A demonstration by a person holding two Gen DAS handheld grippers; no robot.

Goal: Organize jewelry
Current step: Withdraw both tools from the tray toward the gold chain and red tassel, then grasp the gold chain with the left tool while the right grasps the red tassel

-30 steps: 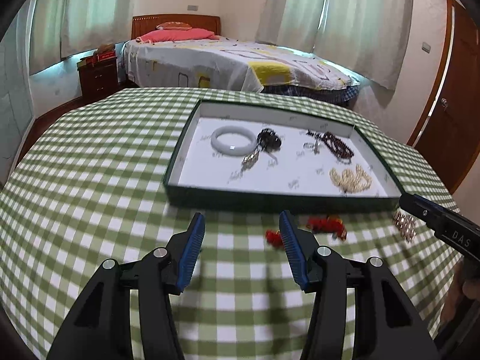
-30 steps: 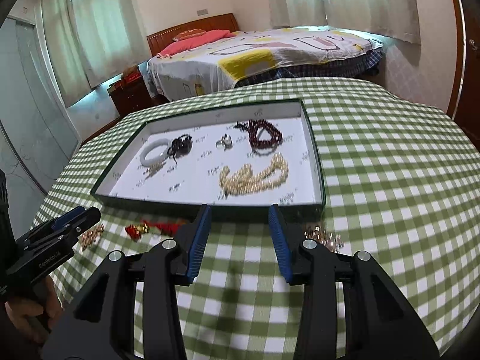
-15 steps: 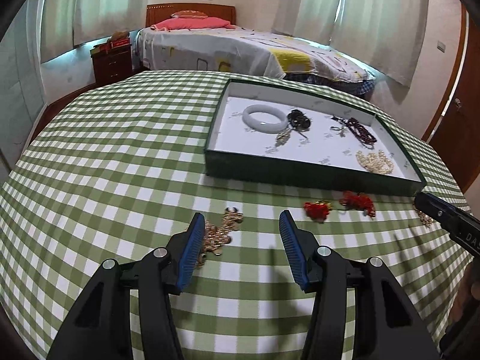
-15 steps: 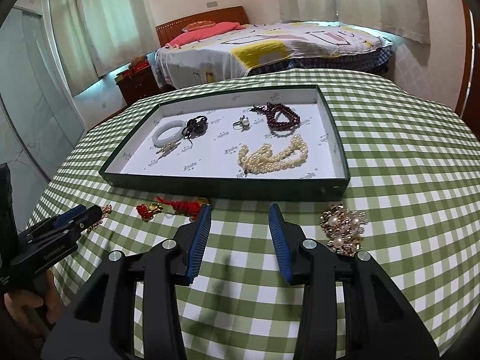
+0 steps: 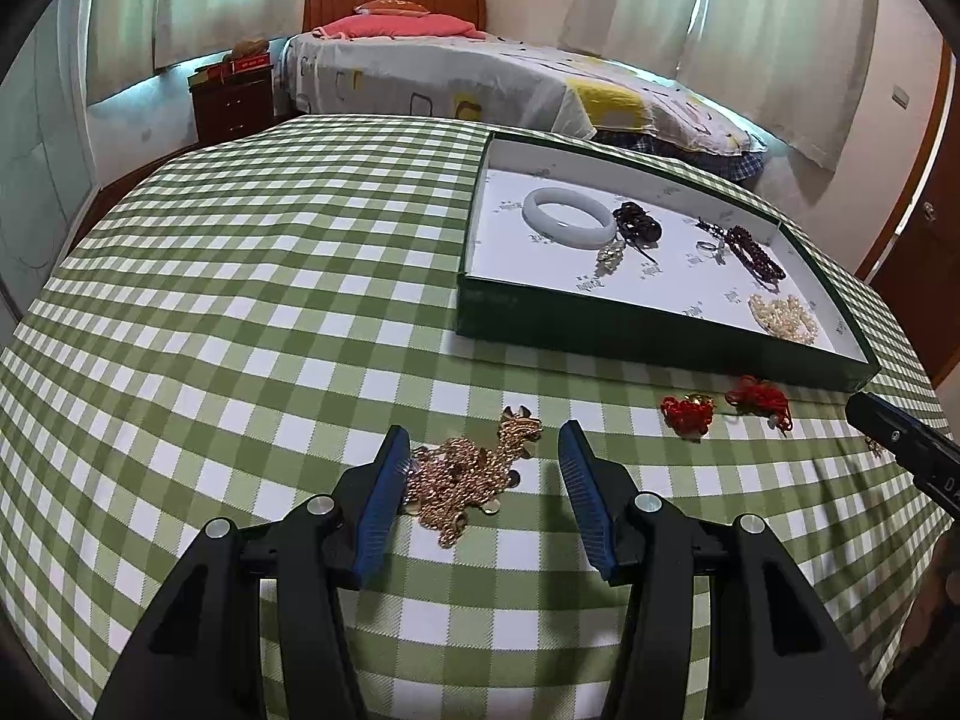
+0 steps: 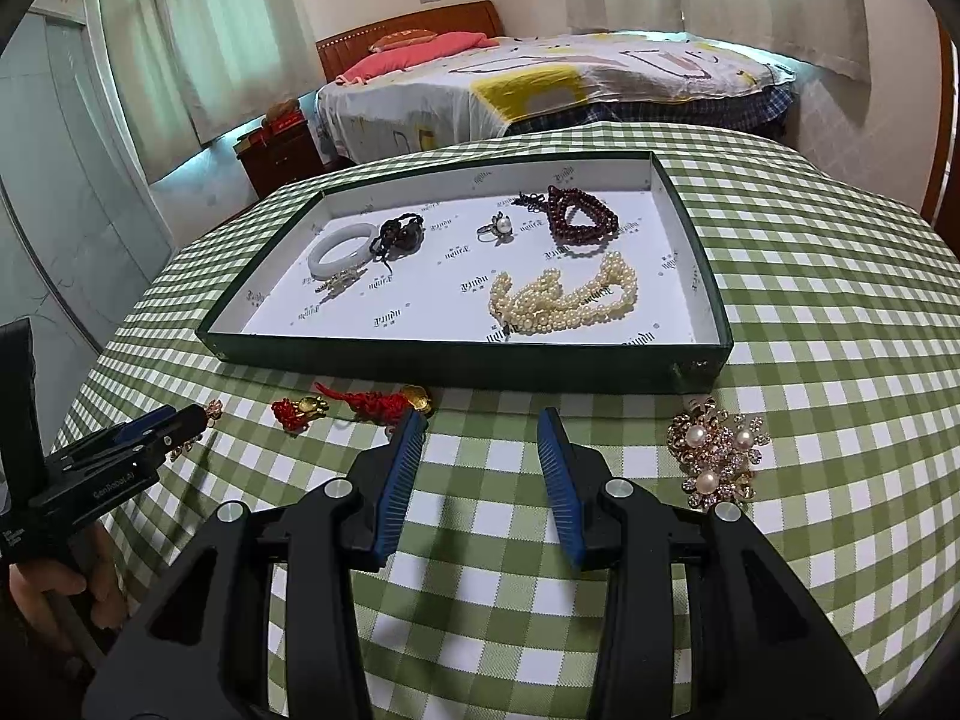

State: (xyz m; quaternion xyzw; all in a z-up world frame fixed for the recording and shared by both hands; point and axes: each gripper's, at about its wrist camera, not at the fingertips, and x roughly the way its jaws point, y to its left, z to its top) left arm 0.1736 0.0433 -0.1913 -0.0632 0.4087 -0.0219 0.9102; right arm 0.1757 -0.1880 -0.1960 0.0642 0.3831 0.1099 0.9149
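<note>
Since half a second ago the left gripper [image 5: 485,468] has closed in on the gold chain [image 5: 468,480], which now lies between its spread, empty jaws, the heap touching the left finger's pad; a second ago the chain was out of that camera's view altogether. The right gripper [image 6: 480,450] has shifted little and hangs open over bare checked cloth, holding nothing; in its view the left gripper's fingertips [image 6: 162,426] reach in from the left edge. On the surface [image 5: 240,300] just beyond the right gripper's left finger lie the red knots [image 6: 360,405] with gold charms, side by side in front of the tray's near wall. To the right, well apart from that gripper, sits the pearl brooch [image 6: 717,456]. Nothing lies between the chain and the tray [image 6: 480,363] except open cloth, though the tray's green wall stands upright along that edge. Inside the tray, from near to far: the pearl strand [image 6: 564,300], then the white bangle [image 6: 342,249] touching a small metal piece, a dark cord knot [image 6: 399,234] just beside it, a ring [image 6: 497,227], and the dark red beads [image 6: 579,219]. Beyond the surface are a bed [image 5: 480,78] and a nightstand [image 5: 231,99].
</note>
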